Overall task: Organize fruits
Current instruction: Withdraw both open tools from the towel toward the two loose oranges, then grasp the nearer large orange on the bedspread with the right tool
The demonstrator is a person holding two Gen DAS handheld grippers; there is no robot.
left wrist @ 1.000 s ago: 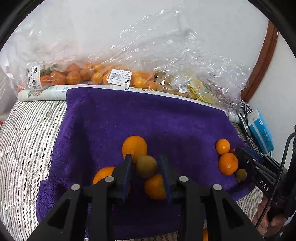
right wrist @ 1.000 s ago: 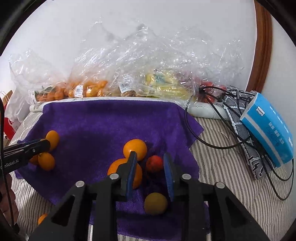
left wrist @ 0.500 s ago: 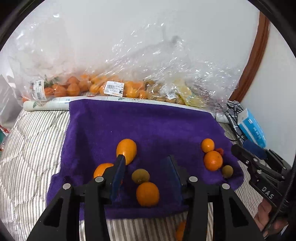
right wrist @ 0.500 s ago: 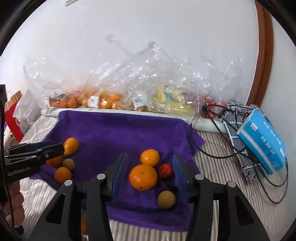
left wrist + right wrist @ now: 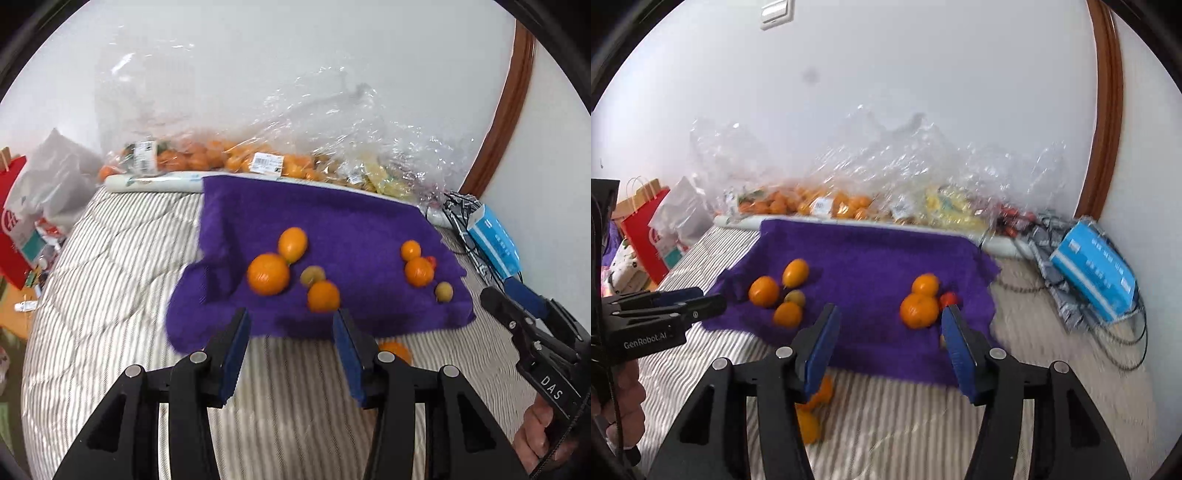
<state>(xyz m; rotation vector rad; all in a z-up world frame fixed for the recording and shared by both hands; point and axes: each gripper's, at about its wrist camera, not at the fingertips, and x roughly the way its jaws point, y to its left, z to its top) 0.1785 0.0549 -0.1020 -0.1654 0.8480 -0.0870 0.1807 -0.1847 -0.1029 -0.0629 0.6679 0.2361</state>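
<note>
A purple towel (image 5: 332, 221) lies on the striped bedding with two clusters of fruit on it. The left cluster has a large orange (image 5: 268, 274), an oval orange (image 5: 292, 240), a greenish-brown fruit (image 5: 312, 275) and another orange (image 5: 323, 296). The right cluster has two oranges (image 5: 919, 311), a red fruit (image 5: 948, 298) and a yellow-green fruit (image 5: 443, 291). My left gripper (image 5: 290, 317) hangs open, short of the towel's near edge, with nothing between its fingers. My right gripper (image 5: 891, 312) is opening, also empty, held back from the right cluster.
Clear plastic bags of oranges (image 5: 236, 158) and other fruit line the wall behind the towel. A blue box (image 5: 1093, 273) and cables (image 5: 1123, 332) lie at the right. Red paper bag (image 5: 642, 232) stands at the left. Loose oranges (image 5: 812, 406) rest on the striped bedding (image 5: 110, 295) near me.
Both grippers opened and drew back and up from the towel. The left one let go of the greenish-brown fruit, the right one of the red fruit; both fruits now lie on the towel.
</note>
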